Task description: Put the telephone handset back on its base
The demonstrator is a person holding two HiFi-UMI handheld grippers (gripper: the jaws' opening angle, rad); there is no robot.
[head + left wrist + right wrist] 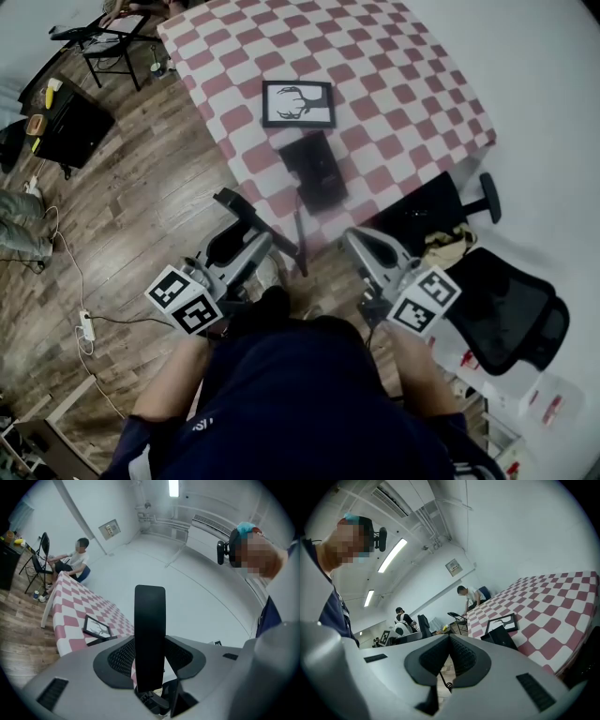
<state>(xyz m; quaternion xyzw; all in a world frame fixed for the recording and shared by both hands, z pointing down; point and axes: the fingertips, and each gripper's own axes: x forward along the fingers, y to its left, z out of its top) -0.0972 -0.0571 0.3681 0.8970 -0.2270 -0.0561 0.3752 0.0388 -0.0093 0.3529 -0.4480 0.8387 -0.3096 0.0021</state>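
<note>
Left gripper point(150, 654) is clamped on the handset point(150, 616), a flat black bar standing upright between its jaws. Right gripper point(449, 637) has its jaws together, empty. In the head view both sit at lower centre over wood floor, off the table point(394, 84) edge. The black base point(316, 171) lies mid-frame near that edge, with open cloth around it.

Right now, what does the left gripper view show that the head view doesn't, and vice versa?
Only the left gripper view: a ceiling light and a small wall panel. Only the head view: the right gripper and a black office chair. Both: the checkered table, the framed deer picture, and the black handset held by the left gripper.
</note>
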